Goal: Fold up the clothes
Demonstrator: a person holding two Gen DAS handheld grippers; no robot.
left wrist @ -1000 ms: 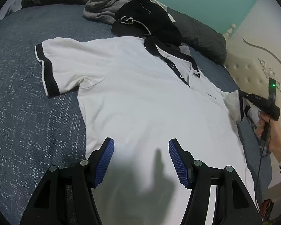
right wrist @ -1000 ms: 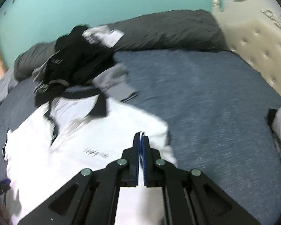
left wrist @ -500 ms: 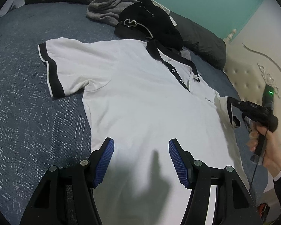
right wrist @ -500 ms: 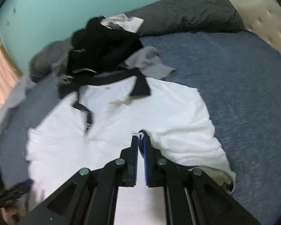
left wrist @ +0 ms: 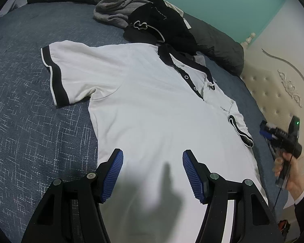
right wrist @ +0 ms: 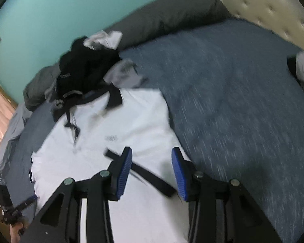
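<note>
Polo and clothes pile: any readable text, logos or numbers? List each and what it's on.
Nothing can be read.
Polo: small dark chest mark, too small to read; blurred in the right wrist view.
Black garment: pale lettering, blurred, unreadable.
Right gripper: green light only, no text.

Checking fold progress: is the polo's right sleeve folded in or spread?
Folded in: the right sleeve lies over the white polo body.

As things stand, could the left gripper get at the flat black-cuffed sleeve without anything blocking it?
Probably yes: the left gripper is open and empty over the polo shirt, and the sleeve lies flat on the blanket, uncovered.
</note>
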